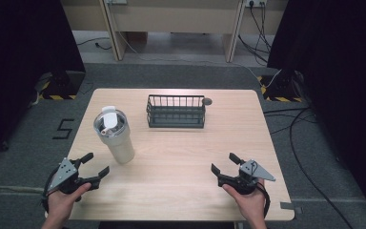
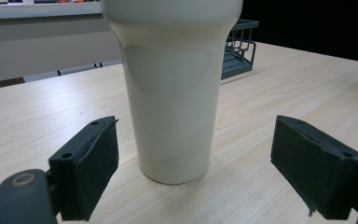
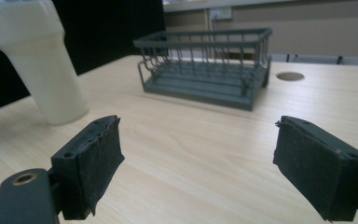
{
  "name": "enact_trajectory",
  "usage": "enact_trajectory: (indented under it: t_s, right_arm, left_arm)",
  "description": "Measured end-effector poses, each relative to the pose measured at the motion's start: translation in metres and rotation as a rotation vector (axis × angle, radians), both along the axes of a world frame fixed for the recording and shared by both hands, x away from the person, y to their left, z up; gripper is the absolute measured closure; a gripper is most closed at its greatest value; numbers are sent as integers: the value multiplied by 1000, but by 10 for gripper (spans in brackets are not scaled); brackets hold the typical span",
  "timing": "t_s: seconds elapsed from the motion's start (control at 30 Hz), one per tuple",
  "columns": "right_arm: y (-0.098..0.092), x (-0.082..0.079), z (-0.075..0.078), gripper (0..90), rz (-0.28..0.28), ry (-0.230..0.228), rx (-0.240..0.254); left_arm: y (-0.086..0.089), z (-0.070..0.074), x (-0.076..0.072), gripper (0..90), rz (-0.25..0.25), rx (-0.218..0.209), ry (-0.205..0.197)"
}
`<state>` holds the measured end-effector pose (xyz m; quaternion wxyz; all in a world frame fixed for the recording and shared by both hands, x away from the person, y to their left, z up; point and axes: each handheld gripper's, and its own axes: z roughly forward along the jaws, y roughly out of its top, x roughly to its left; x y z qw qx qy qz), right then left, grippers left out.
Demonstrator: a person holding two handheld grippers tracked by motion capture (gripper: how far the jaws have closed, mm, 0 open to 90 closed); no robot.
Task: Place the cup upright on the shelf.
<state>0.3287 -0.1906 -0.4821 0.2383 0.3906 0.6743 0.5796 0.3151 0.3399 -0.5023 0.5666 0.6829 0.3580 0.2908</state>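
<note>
A cream tumbler (image 1: 116, 138) with a clear lid stands upright on the left half of the wooden table (image 1: 181, 157). A dark wire basket (image 1: 176, 110) sits at the back middle, with nothing visible inside. My left gripper (image 1: 96, 163) rests at the front left, jaws open, aimed at the tumbler (image 2: 175, 88) standing just beyond its pads (image 2: 93, 165). My right gripper (image 1: 225, 162) is held at the front right with jaws open and nothing between them; ahead of it lie the basket (image 3: 205, 74) and the tumbler (image 3: 42, 60).
A small round grommet hole (image 1: 208, 101) lies in the tabletop beside the basket's right end. Cables (image 1: 300, 129) trail over the grey floor to the right. Dark curtains flank both sides, and bare wood stretches between the two grippers.
</note>
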Motion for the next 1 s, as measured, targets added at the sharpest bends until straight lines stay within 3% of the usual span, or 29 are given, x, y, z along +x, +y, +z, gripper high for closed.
enact_trajectory:
  t_s: [0.33, 0.7, 1.0]
  right_arm:
    - [38, 18, 17, 155, 99, -37, -1]
    - [66, 41, 21, 190, 150, -37, -33]
    - [81, 49, 23, 232, 173, -48, -68]
  left_arm:
    - [2, 1, -1, 144, -1, -1, -6]
    - [2, 1, -1, 144, 2, 1, -3]
    - [2, 1, -1, 144, 0, 0, -5]
